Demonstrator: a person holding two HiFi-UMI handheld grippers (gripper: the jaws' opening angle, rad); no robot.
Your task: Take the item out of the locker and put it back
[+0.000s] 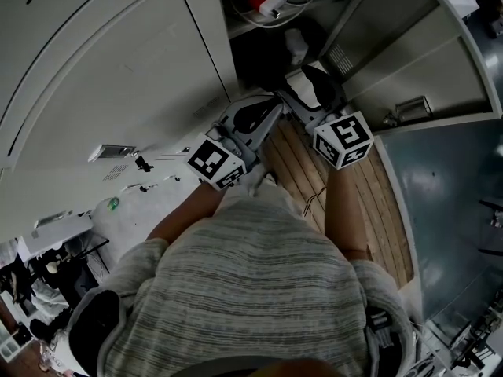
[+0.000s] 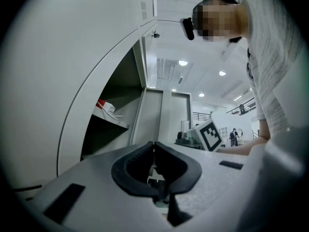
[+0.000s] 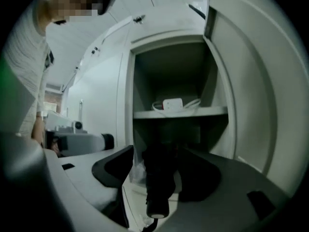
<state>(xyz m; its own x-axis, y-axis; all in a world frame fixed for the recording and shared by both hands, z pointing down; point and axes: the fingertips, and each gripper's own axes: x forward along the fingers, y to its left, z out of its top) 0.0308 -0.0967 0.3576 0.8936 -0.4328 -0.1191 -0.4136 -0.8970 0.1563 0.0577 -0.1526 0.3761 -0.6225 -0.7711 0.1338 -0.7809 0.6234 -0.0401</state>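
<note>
Two grippers face the open locker [image 3: 169, 71]. Left gripper [image 2: 153, 146]: jaws closed tip to tip, nothing between them, held aside. Right gripper [image 3: 158, 151]: jaws spread wide, gripping nothing.

The item [image 3: 158, 180], a dark object beside clear wrap [image 3: 137, 170], sits in the lower compartment under the shelf [image 3: 212, 111], in line with the gap between the right jaws. A charger [image 3: 172, 104] lies on the shelf.

Step in hand, by judgement: moving the open right gripper at the compartment mouth.
- Hold the jaws fully spread and near level.
- Travel straight along the jaw axis, so neither pad drags the item or snags the wrap.
- Pass below the shelf edge.
- Hold the left gripper clear of the door [image 1: 416, 61].
</note>
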